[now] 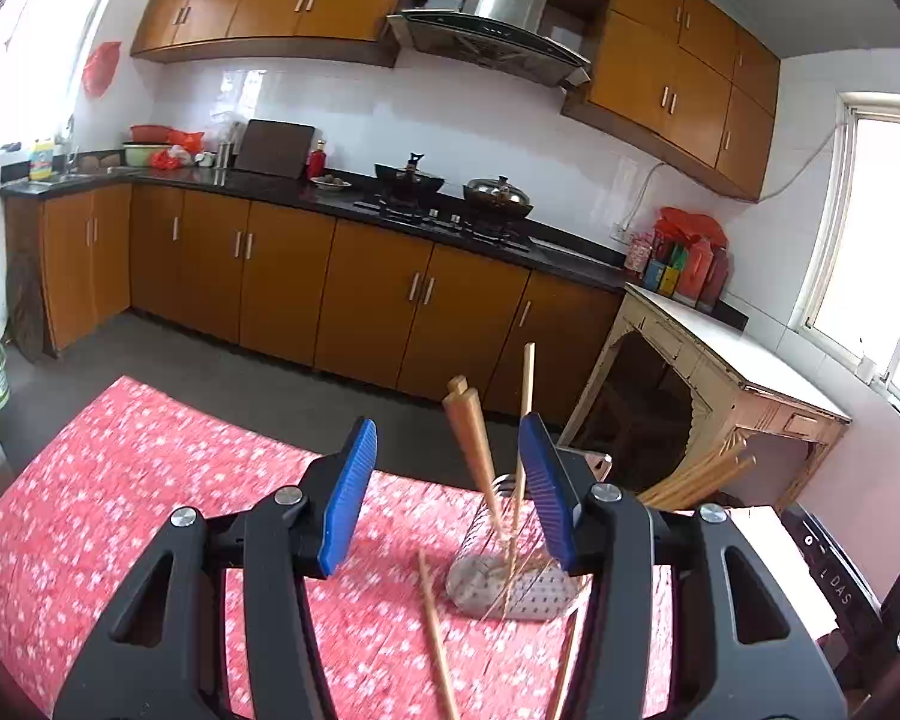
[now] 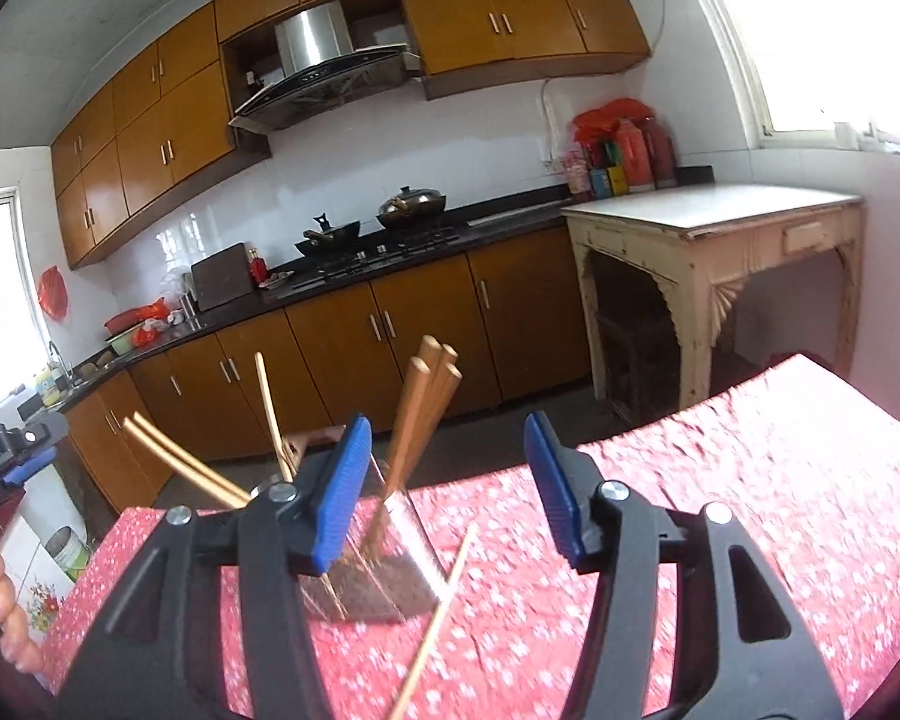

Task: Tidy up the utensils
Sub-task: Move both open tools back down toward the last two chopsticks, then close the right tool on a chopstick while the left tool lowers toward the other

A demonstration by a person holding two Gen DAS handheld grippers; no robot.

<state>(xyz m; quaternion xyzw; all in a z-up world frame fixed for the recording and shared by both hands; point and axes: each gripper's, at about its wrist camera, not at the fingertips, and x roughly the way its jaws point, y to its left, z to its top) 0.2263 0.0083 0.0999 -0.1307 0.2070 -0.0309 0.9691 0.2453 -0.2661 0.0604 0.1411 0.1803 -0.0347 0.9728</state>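
Note:
A perforated metal utensil holder (image 1: pixel 510 582) stands on the red flowered tablecloth (image 1: pixel 150 480). Brown chopsticks (image 1: pixel 471 438) and a pale one (image 1: pixel 527 396) stand in it. Loose pale chopsticks (image 1: pixel 435 642) lie on the cloth by its base. My left gripper (image 1: pixel 447 498) is open and empty, above and just behind the holder. In the right wrist view the holder (image 2: pixel 378 576) holds brown chopsticks (image 2: pixel 420 414) and pale ones (image 2: pixel 177 462); one loose chopstick (image 2: pixel 438 618) lies in front. My right gripper (image 2: pixel 447 492) is open and empty near the holder.
Wooden cabinets and a black counter with a stove and pots (image 1: pixel 450 198) line the far wall. An old cream side table (image 2: pixel 708 240) stands at the right. The left gripper and a hand (image 2: pixel 6 600) show at the left edge of the right wrist view.

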